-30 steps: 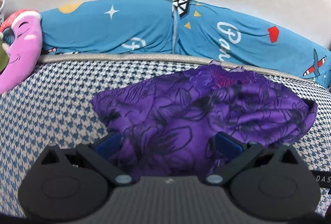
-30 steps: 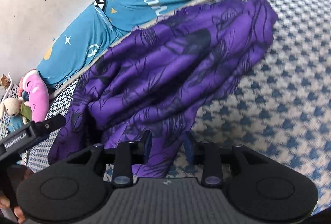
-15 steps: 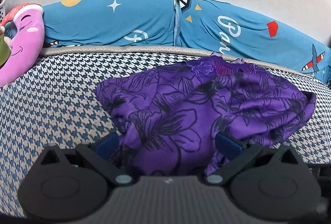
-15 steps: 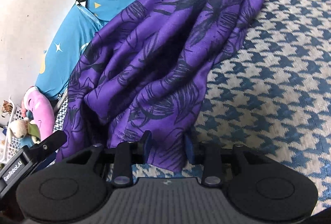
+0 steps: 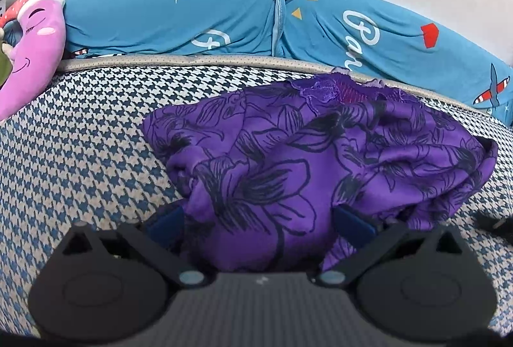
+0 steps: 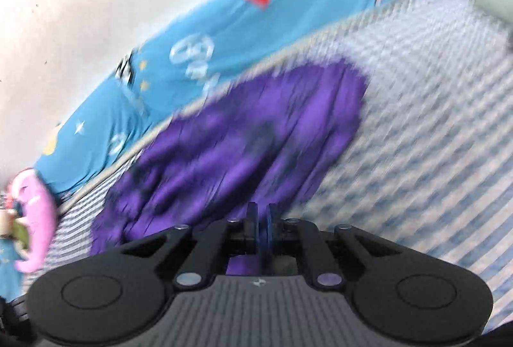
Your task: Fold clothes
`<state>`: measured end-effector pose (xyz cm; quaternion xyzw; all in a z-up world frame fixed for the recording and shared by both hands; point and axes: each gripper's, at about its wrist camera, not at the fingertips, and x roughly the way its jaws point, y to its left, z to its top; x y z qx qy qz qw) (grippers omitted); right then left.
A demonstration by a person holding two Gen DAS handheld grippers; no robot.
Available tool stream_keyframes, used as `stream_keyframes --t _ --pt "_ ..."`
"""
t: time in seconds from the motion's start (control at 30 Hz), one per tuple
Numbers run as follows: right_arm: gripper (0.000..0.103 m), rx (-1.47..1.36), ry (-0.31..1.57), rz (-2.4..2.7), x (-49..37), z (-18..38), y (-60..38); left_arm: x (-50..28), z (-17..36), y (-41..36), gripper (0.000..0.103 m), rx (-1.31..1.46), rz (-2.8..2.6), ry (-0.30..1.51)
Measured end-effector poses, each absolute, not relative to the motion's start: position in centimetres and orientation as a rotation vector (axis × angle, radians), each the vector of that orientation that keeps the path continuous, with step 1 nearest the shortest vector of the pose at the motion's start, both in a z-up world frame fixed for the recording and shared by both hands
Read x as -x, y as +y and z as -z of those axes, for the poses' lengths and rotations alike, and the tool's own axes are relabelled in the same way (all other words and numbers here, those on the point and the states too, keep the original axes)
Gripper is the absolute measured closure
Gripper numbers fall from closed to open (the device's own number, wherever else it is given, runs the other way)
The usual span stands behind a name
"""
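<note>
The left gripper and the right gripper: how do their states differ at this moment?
The left gripper has its jaws spread wide, with the purple floral garment bulging between them; the right gripper has its jaws pressed together, a strip of purple cloth showing just behind them. The left wrist view is sharp, while the right wrist view is smeared by motion. Both are black with blue pads and face the same garment on the houndstooth bed cover.

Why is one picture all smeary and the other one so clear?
Right wrist view: everything past the right gripper is streaked with motion blur, so the purple garment and the checked bedcover lose their patterns. Left wrist view: sharp, with the garment's black flower lines plain between the left gripper's open fingers. Both views: the fisheye lens bends the blue pillows into an arc.
</note>
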<state>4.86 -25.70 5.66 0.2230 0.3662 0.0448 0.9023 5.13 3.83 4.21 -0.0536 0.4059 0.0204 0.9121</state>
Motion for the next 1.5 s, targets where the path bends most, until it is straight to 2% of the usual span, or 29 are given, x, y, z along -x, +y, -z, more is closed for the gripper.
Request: stream_keyframes --t 0.2,0.43,0.5,0.67,1.33,1.5 --pt "0.095 -0.386 0.655 -0.024 -3.9 -8.8 -29.1 -5.2 -3.8 3.2 0.0 0.095 -0.034 0.837" --pt "0.092 -0.452 0.805 -0.149 -3.9 -5.6 -27.6 -5.1 -3.3 2.3 0.0 0.073 -0.017 0.835" --pt "0.081 -0.464 0.856 -0.186 -4.0 -4.5 -26.7 -5.2 -3.2 2.2 0.0 0.073 -0.009 0.843" --pt "0.067 -0.436 0.906 -0.207 -4.0 -3.1 -25.3 -5.3 -2.9 2.4 0.0 0.089 -0.001 0.863" --pt "0.066 -0.436 0.969 -0.236 -5.3 -0.3 -22.1 -6.7 -0.9 3.4 0.0 0.122 -0.047 0.952" --pt "0.058 -0.389 0.976 -0.252 -5.3 0.9 -20.3 -7.1 0.0 3.7 0.0 0.125 -0.065 0.972"
